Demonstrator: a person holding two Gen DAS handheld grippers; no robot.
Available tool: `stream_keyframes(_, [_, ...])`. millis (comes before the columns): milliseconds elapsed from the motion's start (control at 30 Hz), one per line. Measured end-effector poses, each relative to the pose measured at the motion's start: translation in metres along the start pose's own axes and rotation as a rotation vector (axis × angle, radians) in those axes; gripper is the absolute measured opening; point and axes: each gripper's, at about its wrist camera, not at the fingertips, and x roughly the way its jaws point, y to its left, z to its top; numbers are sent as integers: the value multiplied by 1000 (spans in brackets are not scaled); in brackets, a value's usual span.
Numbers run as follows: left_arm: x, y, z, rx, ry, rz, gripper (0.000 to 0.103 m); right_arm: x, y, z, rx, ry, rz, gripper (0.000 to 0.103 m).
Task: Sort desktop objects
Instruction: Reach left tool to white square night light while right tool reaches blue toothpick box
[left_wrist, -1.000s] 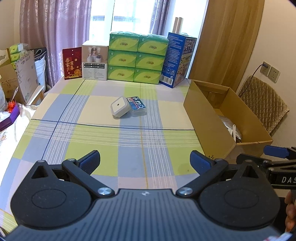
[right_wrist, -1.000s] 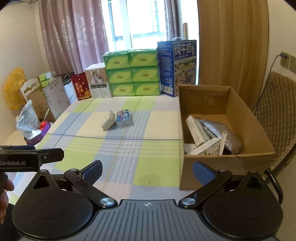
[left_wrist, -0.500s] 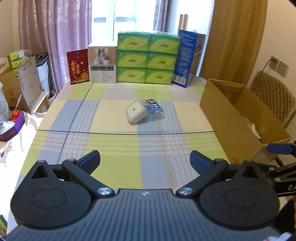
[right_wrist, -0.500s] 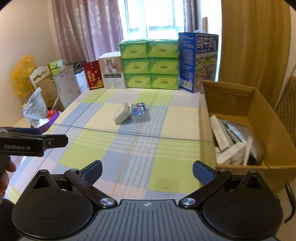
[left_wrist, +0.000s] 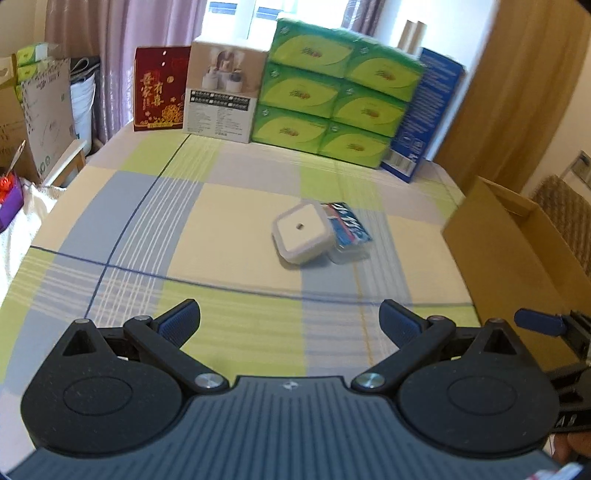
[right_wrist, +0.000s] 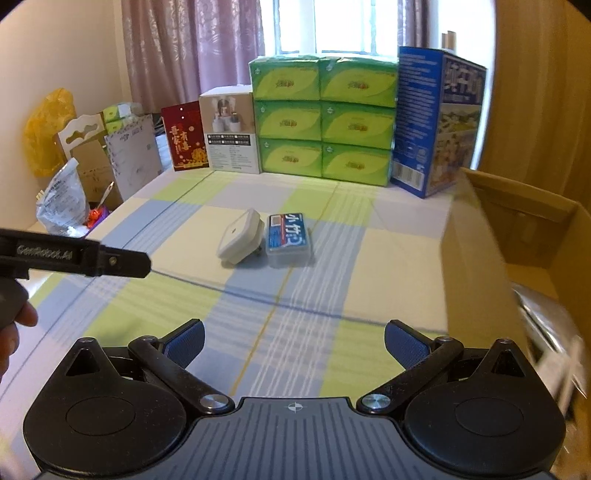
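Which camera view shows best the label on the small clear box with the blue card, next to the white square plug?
The right wrist view: the clear box lies fully visible there, its blue label facing the camera, white characters sharp. In the left wrist view the white square plug hides part of the box and the label is blurred.

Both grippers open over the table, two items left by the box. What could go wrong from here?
1. The white square device leans against the clear case; grabbing one likely shifts the other.
2. The cardboard box wall stands tall beside them, so a low carry may clip it.
3. Both views are motion-blurred, so aim may be off.
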Motion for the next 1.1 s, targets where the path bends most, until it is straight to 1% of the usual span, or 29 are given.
stream_keyframes(233, [58, 13, 19, -57, -10, -6, 101, 60, -6, 15, -40, -31, 18, 100])
stream_keyframes(300, [73, 14, 24, -66, -2, -16, 99, 74, -7, 19, -42, -40, 11, 100])
stream_keyframes(367, [86, 15, 29, -64, 3, -31, 98, 89, -9, 22, -34, -52, 7, 98])
stream_keyframes(467, [102, 16, 35, -70, 4, -71, 96, 109, -11, 25, -36, -57, 1, 91])
stream_keyframes(600, [120, 18, 42, -76, 13, -108, 93, 135, -15, 27, -40, -48, 23, 83])
stream_keyframes(667, [128, 18, 45, -81, 15, -137, 92, 145, -14, 28, -50, -50, 41, 82])
stream_keyframes(800, [140, 20, 51, -104, 26, -165, 91, 163, -10, 30, -87, -62, 69, 79])
stream_keyframes(967, [151, 22, 53, -121, 41, -170, 91, 180, -8, 35, -99, -57, 42, 67])
stream_keyframes(1033, [155, 22, 53, -127, 49, -174, 91, 183, -9, 36, -104, -54, 33, 54])
stream_keyframes(1100, [159, 21, 53, -129, 56, -175, 91, 183, -12, 36, -93, -53, 26, 54])
